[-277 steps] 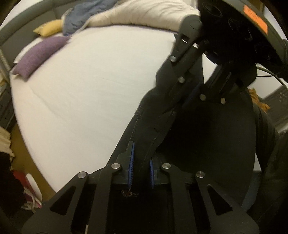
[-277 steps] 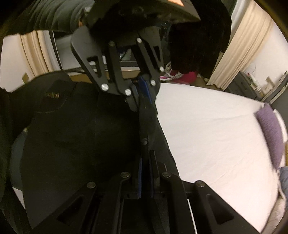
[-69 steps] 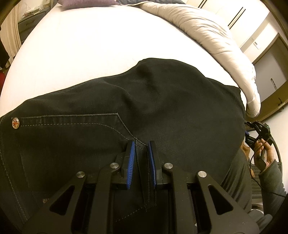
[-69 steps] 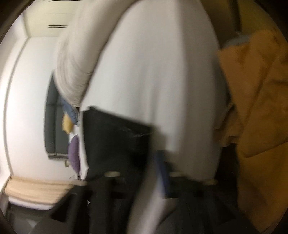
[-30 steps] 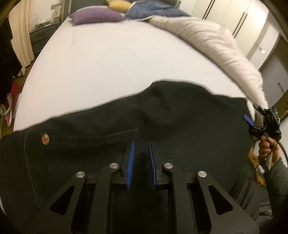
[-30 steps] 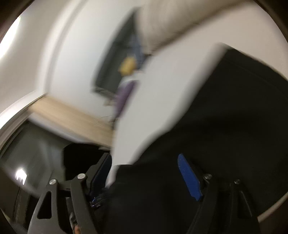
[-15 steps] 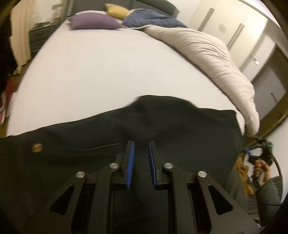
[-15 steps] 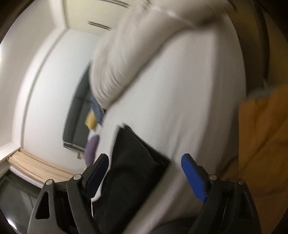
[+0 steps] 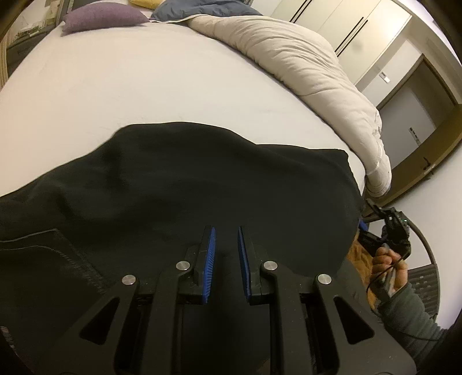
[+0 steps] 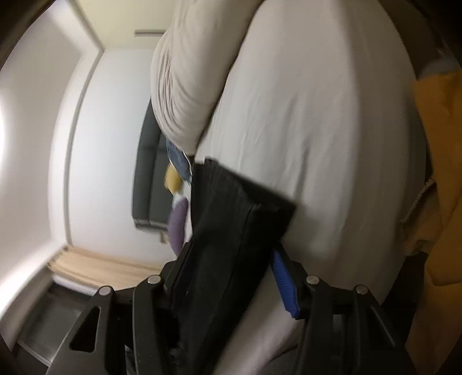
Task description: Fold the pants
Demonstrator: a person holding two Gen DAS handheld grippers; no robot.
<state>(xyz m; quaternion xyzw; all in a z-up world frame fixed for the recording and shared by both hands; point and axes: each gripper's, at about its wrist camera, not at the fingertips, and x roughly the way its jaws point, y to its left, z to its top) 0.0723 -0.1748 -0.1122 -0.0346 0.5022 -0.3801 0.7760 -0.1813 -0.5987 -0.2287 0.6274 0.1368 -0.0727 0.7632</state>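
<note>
Black pants (image 9: 202, 184) lie spread across the near side of a white bed (image 9: 115, 80). My left gripper (image 9: 225, 245) hovers over them with a narrow gap between its blue pads and nothing clamped. My right gripper (image 10: 231, 277) is wide open, with the hem end of the pants (image 10: 231, 230) lying between its jaws. The right gripper (image 9: 387, 228) also shows in the left wrist view, held in a hand at the pants' right edge.
A beige duvet (image 9: 303, 57) is bunched along the far right of the bed. A purple pillow (image 9: 101, 17), a yellow pillow and a blue garment (image 9: 202, 7) lie at the head. Orange cloth (image 10: 433, 173) hangs beside the bed's edge.
The left gripper has let go of the waist seam and drawn back over the pants. The right gripper has swung around and now has the pants' end between its open jaws.
</note>
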